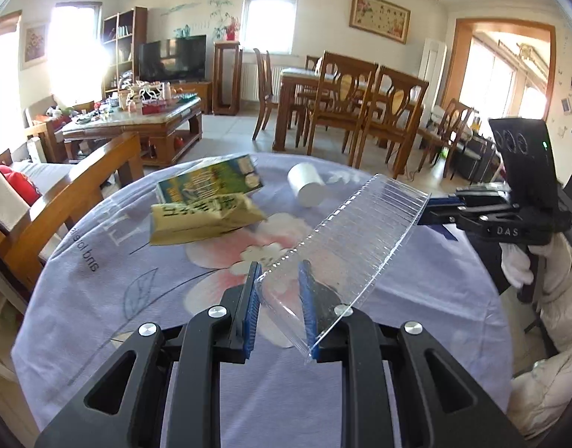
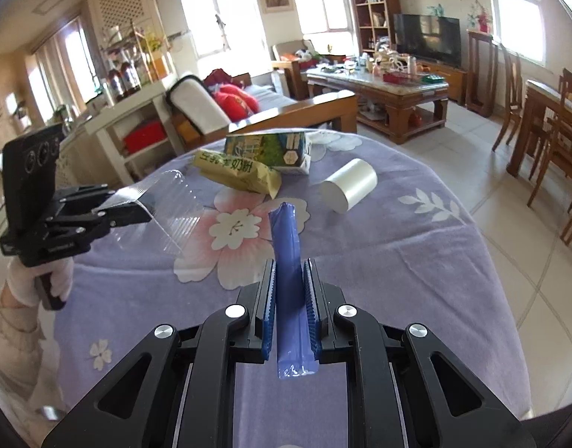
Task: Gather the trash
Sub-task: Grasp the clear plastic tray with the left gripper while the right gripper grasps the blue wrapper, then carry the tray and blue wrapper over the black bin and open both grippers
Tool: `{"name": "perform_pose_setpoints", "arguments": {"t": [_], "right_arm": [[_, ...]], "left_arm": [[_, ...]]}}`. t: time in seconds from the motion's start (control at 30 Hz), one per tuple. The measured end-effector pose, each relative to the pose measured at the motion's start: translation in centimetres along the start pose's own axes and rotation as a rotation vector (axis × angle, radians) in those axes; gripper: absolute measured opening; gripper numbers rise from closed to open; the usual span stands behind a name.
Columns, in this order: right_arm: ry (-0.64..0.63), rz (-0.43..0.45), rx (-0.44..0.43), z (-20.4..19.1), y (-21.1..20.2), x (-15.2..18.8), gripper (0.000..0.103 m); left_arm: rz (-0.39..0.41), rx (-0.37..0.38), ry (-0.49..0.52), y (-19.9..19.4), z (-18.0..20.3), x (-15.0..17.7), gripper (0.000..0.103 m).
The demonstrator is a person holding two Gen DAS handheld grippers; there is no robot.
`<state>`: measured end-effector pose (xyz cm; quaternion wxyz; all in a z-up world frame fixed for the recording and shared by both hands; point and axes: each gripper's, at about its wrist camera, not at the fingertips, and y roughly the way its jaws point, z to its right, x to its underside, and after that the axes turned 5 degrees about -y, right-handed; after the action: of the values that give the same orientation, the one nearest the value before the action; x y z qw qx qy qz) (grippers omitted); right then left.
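My left tool (image 1: 276, 287) is narrowed onto one end of a clear ribbed plastic tray (image 1: 345, 239), both blue pads pressing its edge; the tray juts up and away over the bench (image 1: 99, 298). My right tool (image 2: 289, 298) is clamped tight on a blue wrapper (image 2: 287, 261) that stands up between its pads. Both tools tilt downward above the flowered cloth, each carried in a white-gloved hand (image 1: 517, 265). On the bench beyond lie a yellow packet (image 1: 200, 220), a green carton (image 1: 211, 179) and a white cup (image 1: 306, 183) on its side.
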<state>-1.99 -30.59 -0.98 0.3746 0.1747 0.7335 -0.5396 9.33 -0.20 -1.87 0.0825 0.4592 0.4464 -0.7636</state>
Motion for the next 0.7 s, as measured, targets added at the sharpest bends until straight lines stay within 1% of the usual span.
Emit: {"name": "perform_pose_setpoints", "arguments": {"t": [0.13,0.27,0.4,0.57,0.7], "right_arm": [[0.059,0.076,0.048,1.3,-4.6,1.5,0.016],[0.105,0.129,0.102,3.0,-8.8,3.4,0.016],[0.147,0.167,0.168,5.5,-12.9,5.5,0.016],[0.211,0.198,0.260,8.9,-17.9,9.3,0.016],[0.291,0.213,0.325,12.1,-21.7,13.4,0.016]], "left_arm": [[0.045,0.035,-0.018,-0.1,3.0,0.2,0.022],[0.060,0.082,-0.007,0.7,6.7,-0.1,0.022],[0.072,0.131,0.017,2.3,11.3,-0.9,0.022],[0.069,0.204,0.075,4.6,17.8,-1.6,0.022],[0.049,0.281,0.134,6.7,23.4,-1.8,0.022]]}}
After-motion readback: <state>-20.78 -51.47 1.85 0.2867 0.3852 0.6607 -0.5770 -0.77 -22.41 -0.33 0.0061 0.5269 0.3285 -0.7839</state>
